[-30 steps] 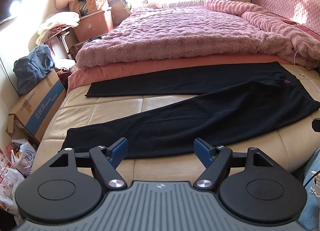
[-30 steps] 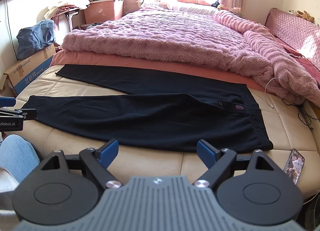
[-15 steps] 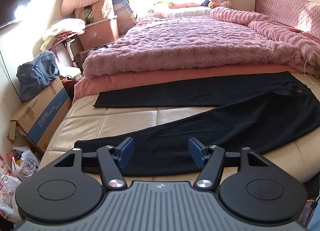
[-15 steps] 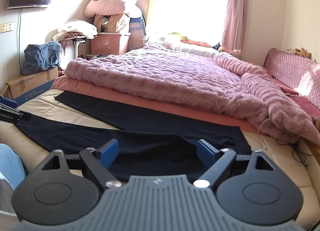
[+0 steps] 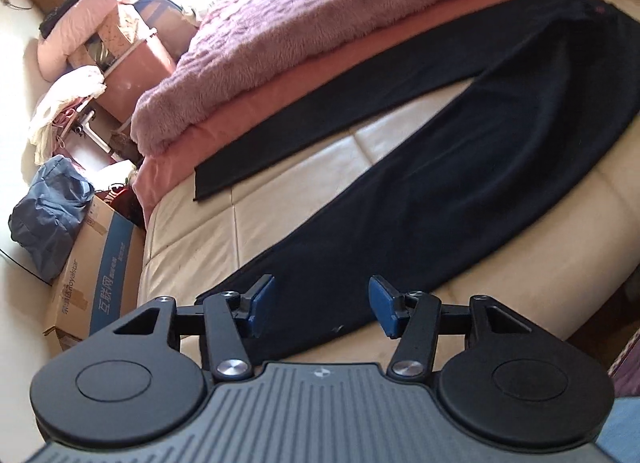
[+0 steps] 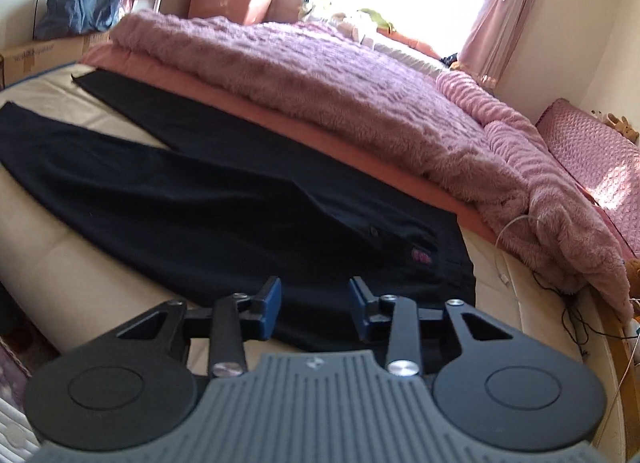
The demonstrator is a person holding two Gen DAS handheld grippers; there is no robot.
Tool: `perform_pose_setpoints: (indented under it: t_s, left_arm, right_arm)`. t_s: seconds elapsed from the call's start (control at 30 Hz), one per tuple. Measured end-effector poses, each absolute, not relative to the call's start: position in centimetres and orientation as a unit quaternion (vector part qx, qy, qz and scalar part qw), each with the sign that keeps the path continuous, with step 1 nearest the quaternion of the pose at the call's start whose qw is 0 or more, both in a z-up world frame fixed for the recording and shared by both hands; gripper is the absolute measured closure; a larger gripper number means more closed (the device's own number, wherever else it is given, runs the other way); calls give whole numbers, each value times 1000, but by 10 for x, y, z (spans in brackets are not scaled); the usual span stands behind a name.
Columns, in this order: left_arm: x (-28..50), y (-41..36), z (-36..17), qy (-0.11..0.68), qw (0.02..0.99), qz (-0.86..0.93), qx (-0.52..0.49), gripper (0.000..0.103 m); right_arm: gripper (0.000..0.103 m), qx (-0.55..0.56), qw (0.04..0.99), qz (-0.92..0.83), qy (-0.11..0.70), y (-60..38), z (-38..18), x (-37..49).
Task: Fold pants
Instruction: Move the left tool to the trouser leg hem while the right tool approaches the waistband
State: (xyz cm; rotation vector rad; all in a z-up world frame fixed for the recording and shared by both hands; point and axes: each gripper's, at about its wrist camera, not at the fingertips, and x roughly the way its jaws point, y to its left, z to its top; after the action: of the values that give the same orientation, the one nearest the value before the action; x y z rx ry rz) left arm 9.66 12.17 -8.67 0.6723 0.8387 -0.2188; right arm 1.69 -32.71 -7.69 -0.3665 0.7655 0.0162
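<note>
Black pants lie flat on the beige mattress, legs spread in a V, waistband at the right. My left gripper is open and empty, low over the hem end of the near leg. In the right wrist view the pants stretch to the left. My right gripper is open and empty, low over the near waistband corner, close to a small pink label. Whether either gripper touches the cloth is unclear.
A fluffy pink blanket and a salmon sheet border the far leg. A white cable lies right of the waistband. A cardboard box and a blue bag stand on the floor left of the mattress.
Both grippers have dropped and tilted down toward the pants. The left one has come to the near leg's hem, the right one to the waistband. The right jaws have narrowed somewhat.
</note>
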Motion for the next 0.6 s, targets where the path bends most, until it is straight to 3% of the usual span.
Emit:
perform_pose_setpoints:
  t_s: [0.3,0.47,0.6]
  left_arm:
    - [121,163,-125,483,784,-95,377,39]
    - [122,166,-139,485,760,-94,422,38]
    - [131,170,-148,491,753,-79,430,38]
  right_arm:
    - [80,-279,862,8,423,-366,-121,53]
    - [80,-361,820,27,444,-375,-135,58]
    - [80,-356,814,13,458,-396,-134,75]
